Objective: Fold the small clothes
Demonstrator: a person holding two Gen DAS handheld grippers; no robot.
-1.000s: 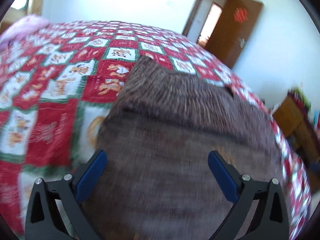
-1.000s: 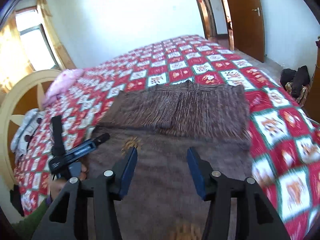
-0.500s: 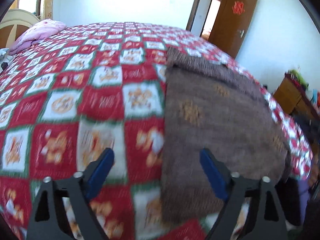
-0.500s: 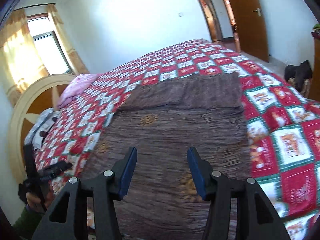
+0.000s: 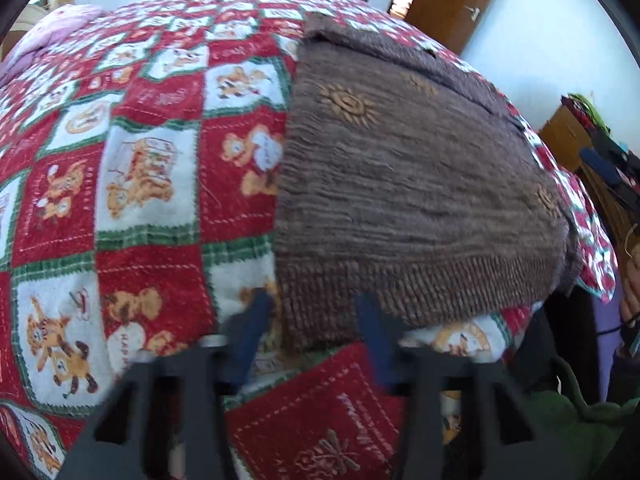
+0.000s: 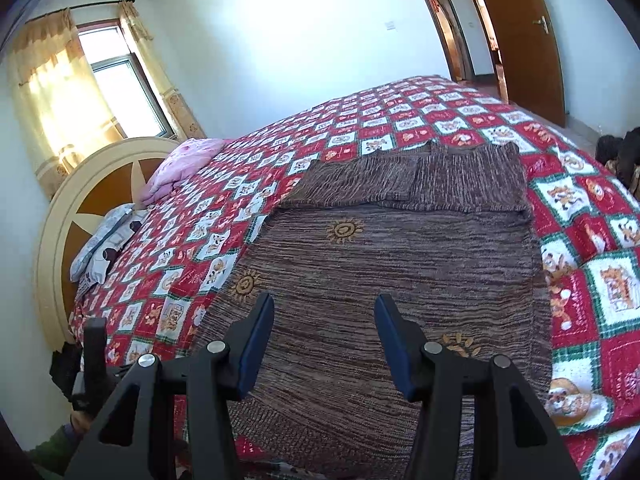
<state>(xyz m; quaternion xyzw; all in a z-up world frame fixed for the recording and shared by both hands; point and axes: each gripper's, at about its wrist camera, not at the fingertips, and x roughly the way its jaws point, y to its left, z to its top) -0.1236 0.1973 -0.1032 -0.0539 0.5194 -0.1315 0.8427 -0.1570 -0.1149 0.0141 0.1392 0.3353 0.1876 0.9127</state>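
A brown knitted sweater (image 6: pixel 400 248) with small sun motifs lies flat on the bed, its sleeves folded across the far end; it also shows in the left wrist view (image 5: pixel 400 184). My left gripper (image 5: pixel 314 312) is open, its blue fingers either side of the sweater's near left hem corner at the bed edge. My right gripper (image 6: pixel 324 328) is open and empty above the sweater's near part. The left gripper also shows at the lower left of the right wrist view (image 6: pixel 94 356).
The bed carries a red, white and green patchwork quilt (image 6: pixel 400 120). Pillows (image 6: pixel 180 164) lie by the round headboard (image 6: pixel 80 188). A wooden door (image 6: pixel 516 28) stands at the far right. A wooden cabinet (image 5: pixel 568 136) stands beyond the bed.
My left gripper has dropped back to the sweater's near left hem corner and its jaws have narrowed. My right gripper has pulled back, jaws unchanged.
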